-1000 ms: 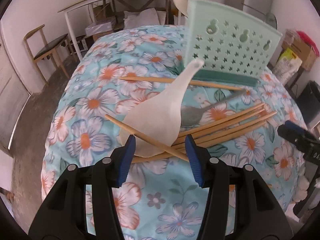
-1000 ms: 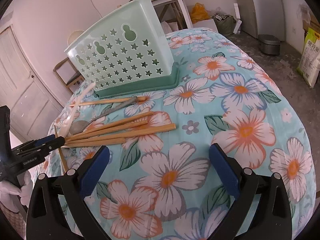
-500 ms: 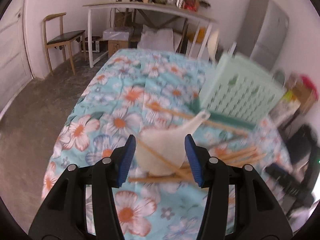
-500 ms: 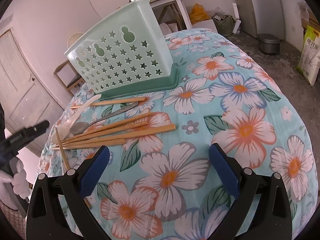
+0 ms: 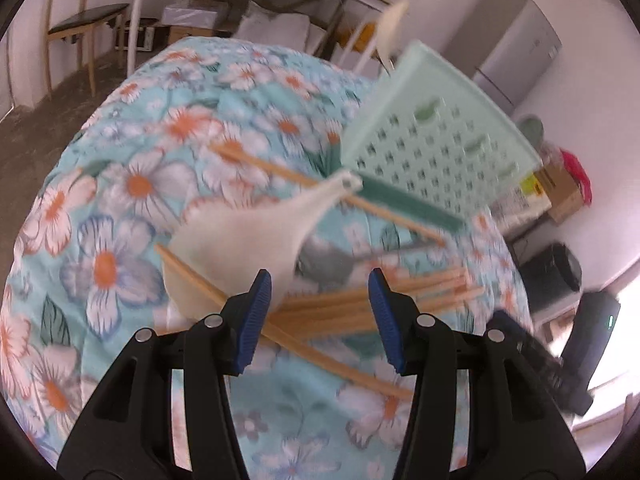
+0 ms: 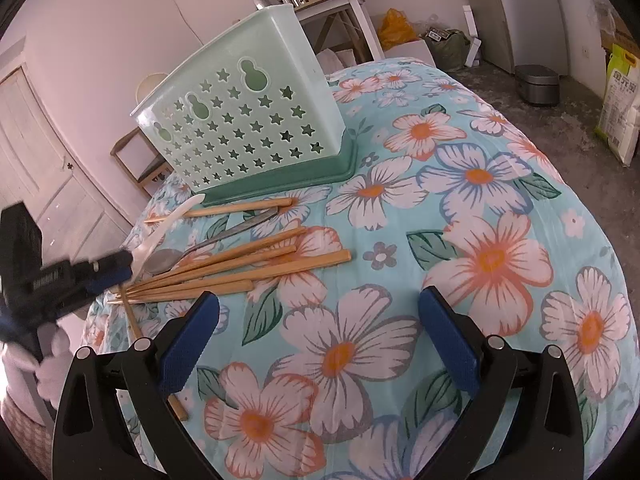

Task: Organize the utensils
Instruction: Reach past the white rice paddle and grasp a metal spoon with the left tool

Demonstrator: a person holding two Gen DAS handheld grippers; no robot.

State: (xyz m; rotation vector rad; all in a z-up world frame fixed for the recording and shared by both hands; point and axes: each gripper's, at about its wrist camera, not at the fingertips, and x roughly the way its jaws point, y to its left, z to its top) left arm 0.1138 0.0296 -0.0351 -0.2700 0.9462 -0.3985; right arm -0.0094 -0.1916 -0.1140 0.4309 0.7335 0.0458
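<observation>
The right gripper (image 6: 318, 334) stood spread over bare floral cloth (image 6: 472, 216). The left gripper (image 5: 318, 312) hovered parted, empty, above chopsticks (image 5: 360, 308) beside the white spoon (image 5: 248, 236). Beyond stood the green utensil basket (image 6: 244, 120).

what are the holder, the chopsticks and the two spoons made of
Holder: pale green plastic by its look, moulded with star cut-outs, matte. Chopsticks: likely bamboo or wood, tan and unvarnished. White spoon: looks like plastic, slightly translucent, though that is hard to tell. Grey spoon: metal, dull shine.
</observation>
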